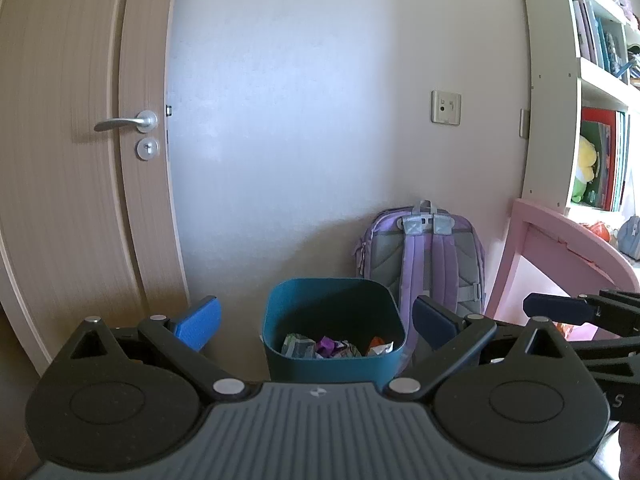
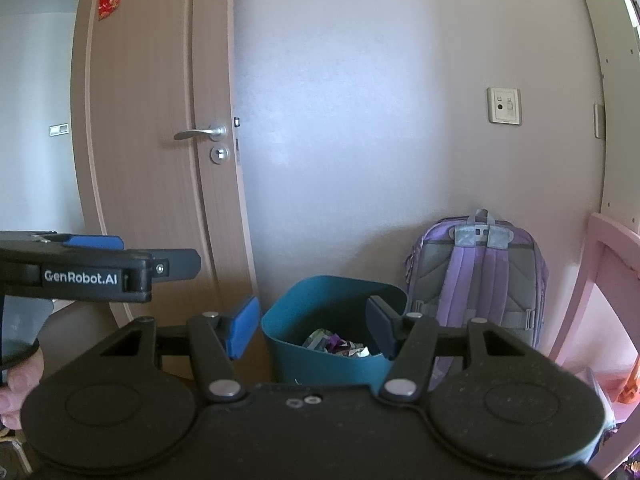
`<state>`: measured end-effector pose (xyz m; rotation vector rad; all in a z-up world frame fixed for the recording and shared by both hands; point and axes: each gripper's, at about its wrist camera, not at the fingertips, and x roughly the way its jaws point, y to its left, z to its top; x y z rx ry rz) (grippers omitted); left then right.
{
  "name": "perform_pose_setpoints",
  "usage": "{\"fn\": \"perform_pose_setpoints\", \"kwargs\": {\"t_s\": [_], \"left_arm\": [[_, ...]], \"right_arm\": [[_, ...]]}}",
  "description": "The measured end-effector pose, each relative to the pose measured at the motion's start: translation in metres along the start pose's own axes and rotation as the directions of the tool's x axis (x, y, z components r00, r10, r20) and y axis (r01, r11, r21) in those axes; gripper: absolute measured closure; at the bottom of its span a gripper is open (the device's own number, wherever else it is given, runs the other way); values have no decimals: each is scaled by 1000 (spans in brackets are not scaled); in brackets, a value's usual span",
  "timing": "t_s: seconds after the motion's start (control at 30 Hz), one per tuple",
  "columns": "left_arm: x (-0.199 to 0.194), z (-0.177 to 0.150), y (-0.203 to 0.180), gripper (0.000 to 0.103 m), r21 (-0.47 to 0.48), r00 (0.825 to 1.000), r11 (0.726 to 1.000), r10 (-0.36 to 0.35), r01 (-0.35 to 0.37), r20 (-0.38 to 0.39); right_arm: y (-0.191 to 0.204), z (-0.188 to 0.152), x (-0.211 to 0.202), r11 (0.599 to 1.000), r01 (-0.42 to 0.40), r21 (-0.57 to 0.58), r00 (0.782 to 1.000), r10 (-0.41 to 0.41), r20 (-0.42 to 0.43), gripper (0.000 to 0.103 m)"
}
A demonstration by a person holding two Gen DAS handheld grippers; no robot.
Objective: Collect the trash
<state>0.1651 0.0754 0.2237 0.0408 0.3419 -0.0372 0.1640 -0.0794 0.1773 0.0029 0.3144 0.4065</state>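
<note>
Left black two-finger gripper with blue pads (image 1: 316, 326) spread wide and empty, framing the teal square plastic waste bin (image 1: 334, 344) from above and in front. Right black two-finger gripper with blue pads (image 2: 310, 326) likewise released, nothing between its fingers, aimed at the same bin (image 2: 280, 344). Inside the bin, at the bottom: crumpled wrappers (image 1: 334, 347) in white, purple and orange (same heap seen from the right wrist (image 2: 340, 345)). Just right of the bin, leaning on the pale wall: a lilac fabric backpack with grey straps (image 1: 424, 256). Further right of the bin: a pink wooden desk frame (image 1: 560, 240), with a white bookshelf (image 1: 560, 80) above. Left of the bin: a beige wooden door with a metal lever handle (image 1: 124, 122).
</note>
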Motion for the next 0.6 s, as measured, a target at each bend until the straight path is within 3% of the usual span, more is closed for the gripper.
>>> {"fn": "perform_pose_setpoints", "kwargs": {"t_s": [0.6], "left_arm": [[10, -5, -3, 0, -1, 1000, 1000, 8, -8, 10]], "right_arm": [[-28, -11, 7, 998, 24, 54, 1000, -23, -22, 44]]}}
